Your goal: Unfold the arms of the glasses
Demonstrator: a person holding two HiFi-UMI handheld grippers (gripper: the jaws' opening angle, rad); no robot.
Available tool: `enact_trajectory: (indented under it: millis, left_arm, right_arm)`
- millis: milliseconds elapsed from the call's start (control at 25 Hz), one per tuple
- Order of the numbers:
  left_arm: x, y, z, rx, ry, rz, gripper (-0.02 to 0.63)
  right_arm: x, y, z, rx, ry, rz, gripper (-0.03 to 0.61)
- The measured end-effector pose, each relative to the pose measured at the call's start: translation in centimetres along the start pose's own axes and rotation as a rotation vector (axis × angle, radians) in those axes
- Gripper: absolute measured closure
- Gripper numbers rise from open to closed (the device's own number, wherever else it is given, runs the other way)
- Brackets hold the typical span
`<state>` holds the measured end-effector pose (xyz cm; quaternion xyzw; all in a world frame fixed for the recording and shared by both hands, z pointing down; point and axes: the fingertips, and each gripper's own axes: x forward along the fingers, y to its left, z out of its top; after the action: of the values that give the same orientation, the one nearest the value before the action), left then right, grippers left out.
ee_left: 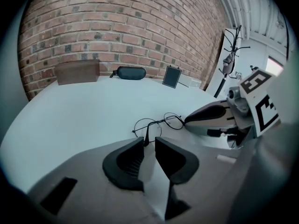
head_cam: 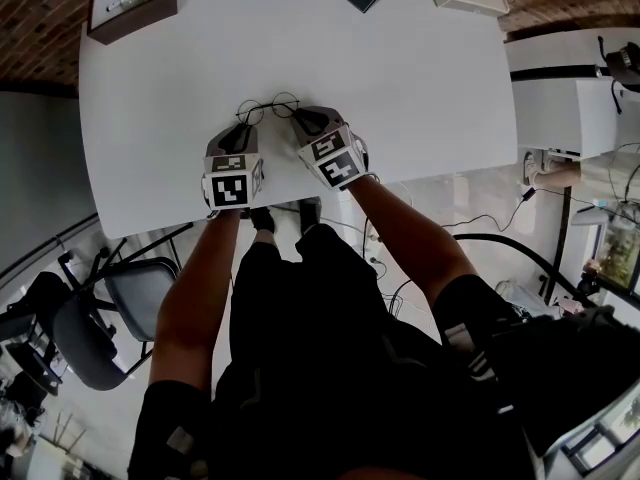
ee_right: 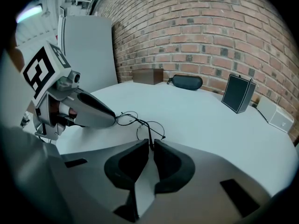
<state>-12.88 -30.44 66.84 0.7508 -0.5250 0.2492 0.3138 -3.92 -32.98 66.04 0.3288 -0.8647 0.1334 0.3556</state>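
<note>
At the glasses' left end, the left claw (ee_left: 148,144) has its 2 jaws apart, with the tip of the left arm between them and not pinched. The round, thin black wire-framed glasses (head_cam: 268,109) lie on the white table (head_cam: 400,88). At their right end, the right claw (ee_right: 150,146) is clamped on the right arm's tip.
</note>
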Motion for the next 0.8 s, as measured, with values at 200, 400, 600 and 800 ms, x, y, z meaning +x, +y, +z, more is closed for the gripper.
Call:
enact_trajectory:
  millis: [200,400,600,800]
  left_arm:
    - [0.2,0.4,0.0,-0.008,0.008,0.011,0.546]
    - [0.2,0.4,0.1,-0.009,0.004,0.003,0.562]
    - [-0.7,0.2,0.6,0.019,-0.03,0.009,0.575]
    - [-2.3,-0.7,1.3,0.034,-0.092,-0.027,0.578]
  right_arm:
    - [0.1,-0.1,0.0,0.002,-0.006,-0.008,0.568]
    - [0.0,0.0,-0.1,-0.008,-0.01,-0.012,0.568]
    - [-0.6,0.4,0.4,-0.01,-0.037,-0.007,0.568]
    - [-2.0,1.5,1.3,-0.021,-0.085,0.002,0.568]
